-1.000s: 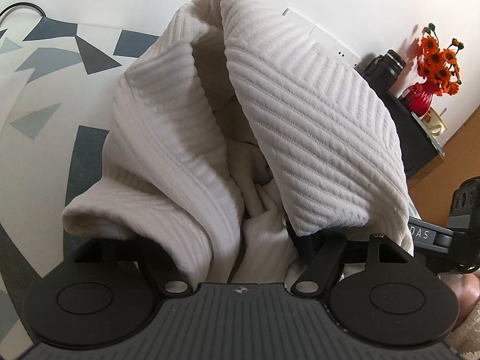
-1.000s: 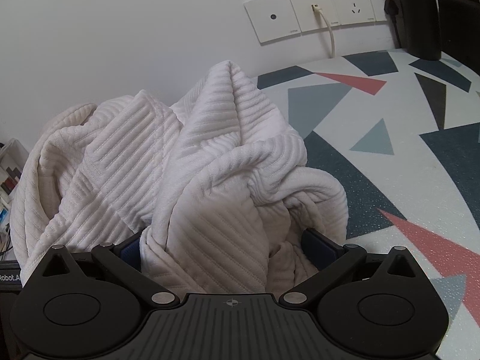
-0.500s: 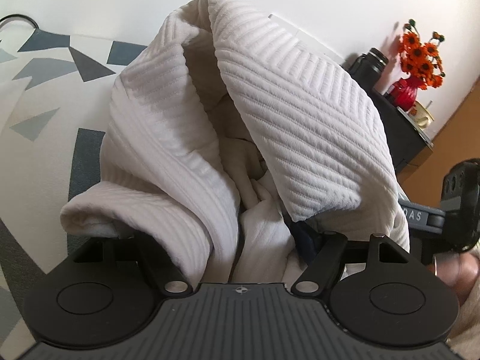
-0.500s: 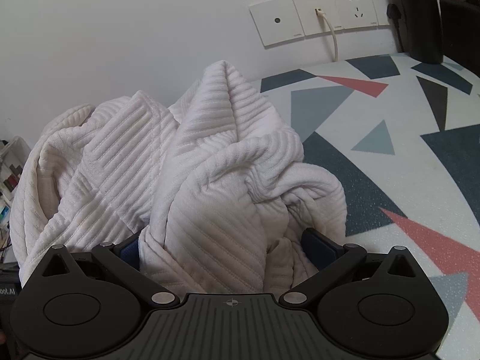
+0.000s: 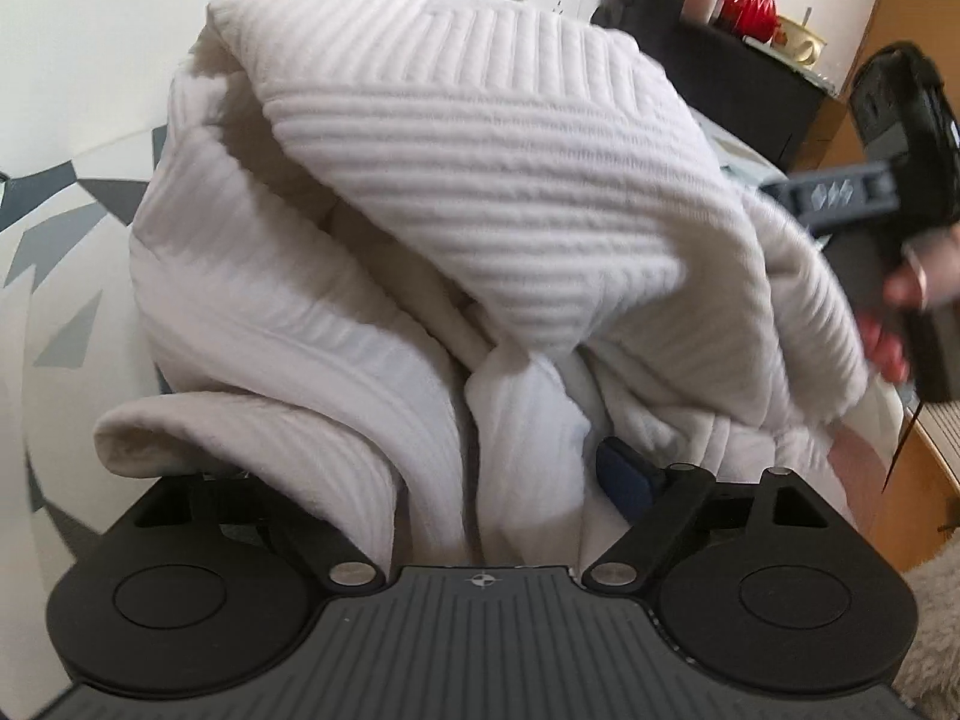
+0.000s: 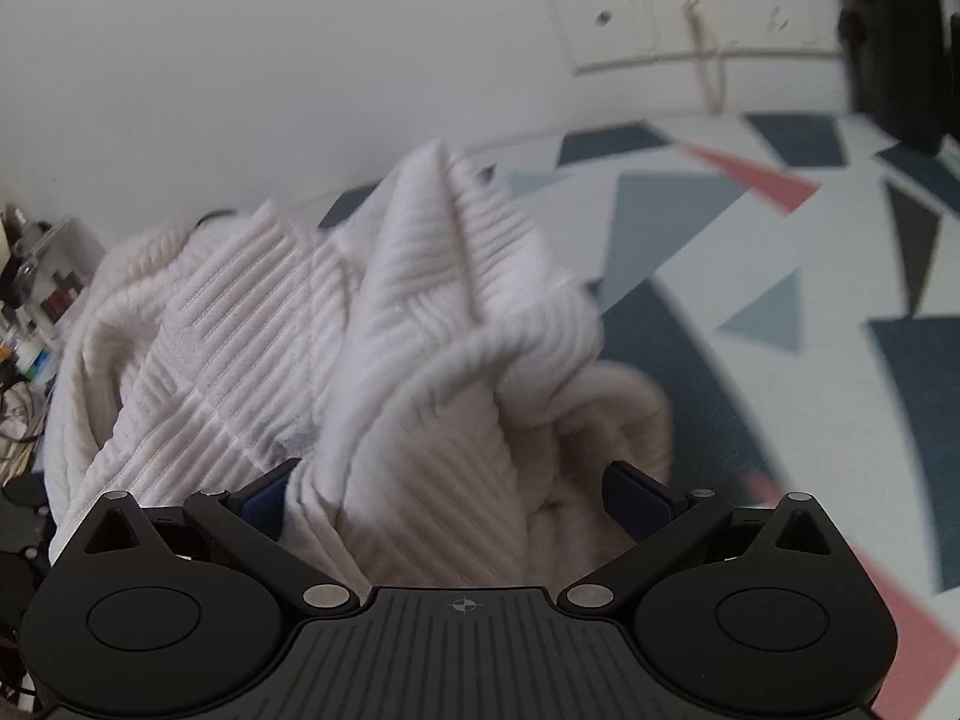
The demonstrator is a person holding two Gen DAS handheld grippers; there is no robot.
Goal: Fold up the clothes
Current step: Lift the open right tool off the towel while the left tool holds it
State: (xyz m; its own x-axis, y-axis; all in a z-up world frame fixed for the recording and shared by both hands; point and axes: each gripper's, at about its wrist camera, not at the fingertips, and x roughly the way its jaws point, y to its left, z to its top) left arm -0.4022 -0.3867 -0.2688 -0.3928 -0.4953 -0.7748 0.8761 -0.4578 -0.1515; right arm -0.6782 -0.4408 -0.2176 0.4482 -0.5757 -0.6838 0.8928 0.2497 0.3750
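**One ribbed garment bunched between two grippers**

One garment [image 5: 480, 192] is in play: a white, thick knit with raised ribs running in diagonal and straight bands. It rises as a soft heap straight ahead of both tools and fills most of each view. Two grippers are present. The left gripper [image 5: 480, 480] has cloth packed between its fingers; one dark blue pad [image 5: 624, 474] peeks out on its right side, while the opposite pad is buried under a rolled fold. The right gripper [image 6: 456, 492] clamps a thick bundle of the same garment, with two blue pads visible, one on each side of the bundle, both pressed against fabric.

Beyond the heap and to the right of the right gripper lies a table surface [image 6: 780, 276] patterned with grey, navy and pink triangles. One row of white wall sockets [image 6: 690, 18] sits ahead of it, blurred, with a cord hanging from it. In the left wrist view, a hand [image 5: 912, 294] at the far right holds the other tool's dark handle; it is smeared by motion. One red vase of orange flowers [image 5: 750, 6] is cut off at the top edge.
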